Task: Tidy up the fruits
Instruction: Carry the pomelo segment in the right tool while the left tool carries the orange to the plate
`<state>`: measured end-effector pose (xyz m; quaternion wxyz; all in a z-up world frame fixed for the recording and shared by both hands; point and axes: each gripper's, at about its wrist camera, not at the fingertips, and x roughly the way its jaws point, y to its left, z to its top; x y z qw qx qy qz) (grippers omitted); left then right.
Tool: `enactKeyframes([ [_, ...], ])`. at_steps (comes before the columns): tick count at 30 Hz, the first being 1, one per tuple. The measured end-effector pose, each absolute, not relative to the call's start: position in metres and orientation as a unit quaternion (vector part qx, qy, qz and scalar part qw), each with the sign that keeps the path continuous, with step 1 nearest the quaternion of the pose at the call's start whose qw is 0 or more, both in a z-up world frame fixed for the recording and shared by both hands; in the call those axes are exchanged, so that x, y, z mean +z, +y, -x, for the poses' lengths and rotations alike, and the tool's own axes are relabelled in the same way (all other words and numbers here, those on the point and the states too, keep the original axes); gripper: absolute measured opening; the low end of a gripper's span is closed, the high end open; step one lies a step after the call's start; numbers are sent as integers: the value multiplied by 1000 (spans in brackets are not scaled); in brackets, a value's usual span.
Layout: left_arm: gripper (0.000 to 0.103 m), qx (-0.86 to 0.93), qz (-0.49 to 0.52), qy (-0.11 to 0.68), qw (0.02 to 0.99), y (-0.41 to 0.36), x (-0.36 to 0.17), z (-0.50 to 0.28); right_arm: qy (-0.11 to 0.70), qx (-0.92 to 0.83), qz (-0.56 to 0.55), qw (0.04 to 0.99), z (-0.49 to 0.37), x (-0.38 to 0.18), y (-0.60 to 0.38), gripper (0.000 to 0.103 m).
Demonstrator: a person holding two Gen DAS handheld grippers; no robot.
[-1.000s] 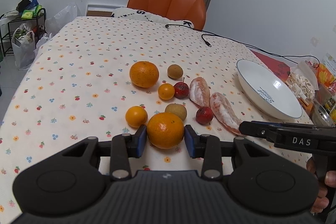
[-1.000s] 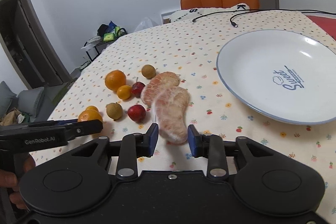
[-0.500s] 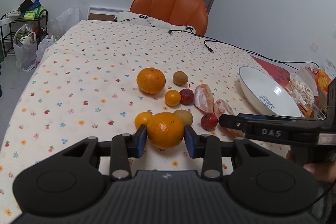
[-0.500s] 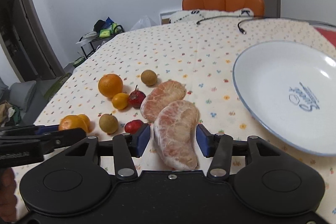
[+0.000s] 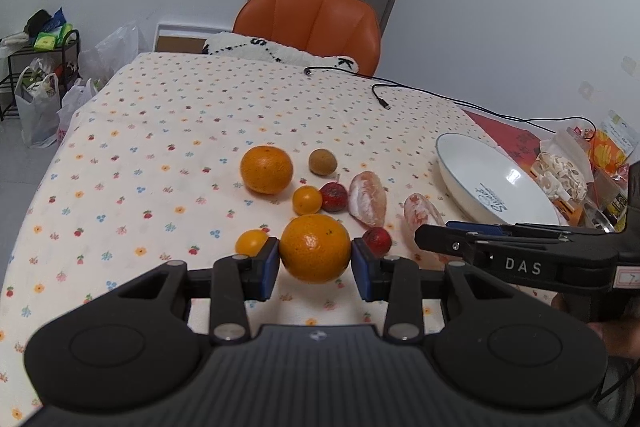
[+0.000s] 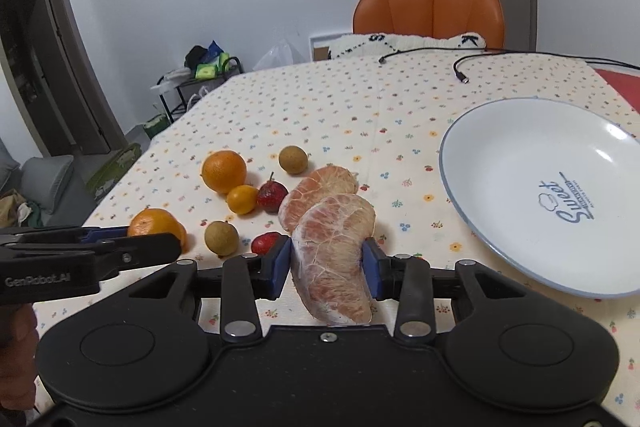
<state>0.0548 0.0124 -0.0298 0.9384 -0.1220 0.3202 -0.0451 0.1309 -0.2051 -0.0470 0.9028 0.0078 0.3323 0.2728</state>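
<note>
Left gripper [image 5: 315,259] clamped on a big orange [image 5: 315,247], right gripper [image 6: 327,264] clamped on a pomelo segment [image 6: 334,251], both seemingly lifted, probably for carrying to the empty plate [image 6: 480,147] ahead-right. Beyond the jaws on the tablecloth [image 6: 340,107]: one more big orange, two small oranges, two brown fruits, two red, one more segment.

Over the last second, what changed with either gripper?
Right gripper opened briefly, then closed its fingers on the pomelo segment. Left gripper kept hold of the large orange and raised it slightly. The other fruit and the empty plate stayed put.
</note>
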Motion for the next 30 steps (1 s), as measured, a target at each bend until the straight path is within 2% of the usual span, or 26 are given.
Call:
enactKeyframes([
  [30,37,-122,82,284,947,-63,-6,-80,276,214,-54,935,-111,-16,-290,37],
])
